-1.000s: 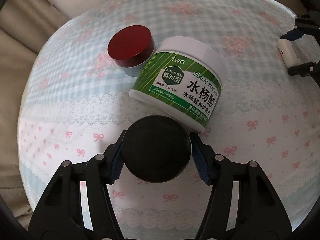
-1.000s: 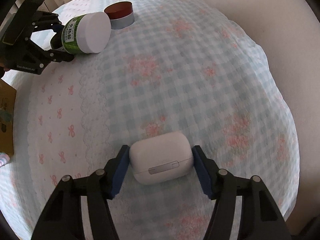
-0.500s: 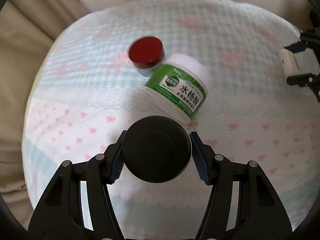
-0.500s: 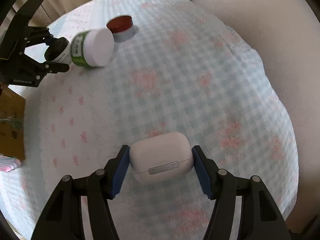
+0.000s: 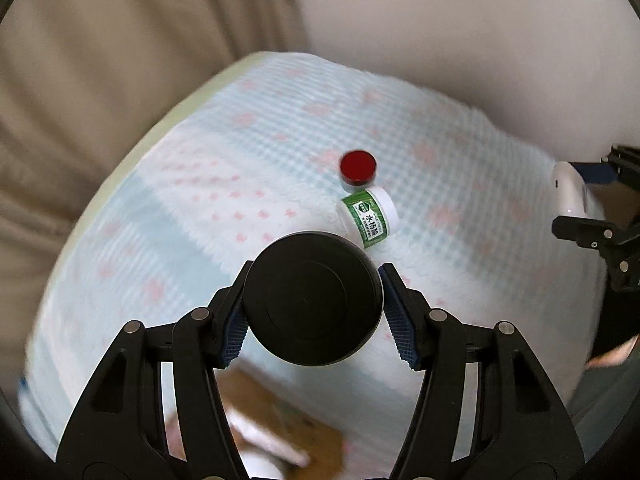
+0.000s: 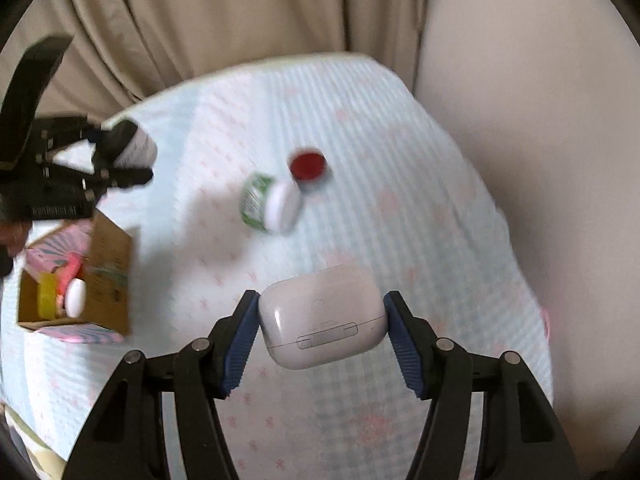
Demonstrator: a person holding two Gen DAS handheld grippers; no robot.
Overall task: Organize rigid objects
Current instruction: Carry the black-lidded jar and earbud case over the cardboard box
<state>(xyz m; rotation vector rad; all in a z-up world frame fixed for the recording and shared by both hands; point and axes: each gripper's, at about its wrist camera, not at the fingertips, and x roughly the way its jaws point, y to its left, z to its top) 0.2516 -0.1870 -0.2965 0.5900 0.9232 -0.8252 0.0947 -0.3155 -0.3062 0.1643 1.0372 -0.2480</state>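
My left gripper point(image 5: 312, 300) is shut on a black-lidded jar point(image 5: 312, 298) and holds it high above the bed; it also shows in the right wrist view point(image 6: 120, 160). My right gripper point(image 6: 320, 320) is shut on a white earbud case point(image 6: 322, 326), also lifted; the case shows at the right edge of the left wrist view point(image 5: 570, 190). A green-labelled white jar point(image 5: 370, 216) lies on its side on the bedspread, next to a red-lidded jar point(image 5: 358, 168) that stands upright. Both also show in the right wrist view, the green jar point(image 6: 272, 204) and the red one point(image 6: 308, 166).
An open cardboard box point(image 6: 112, 280) with several small items in it sits on the bed at the left. The checked bedspread point(image 6: 400, 220) covers the bed. Beige curtains point(image 6: 200, 20) hang behind, and a plain wall point(image 6: 540, 120) is on the right.
Both grippers have risen well above the bed with their objects still held. The jars on the bedspread look smaller and farther away. The cardboard box has come into view.
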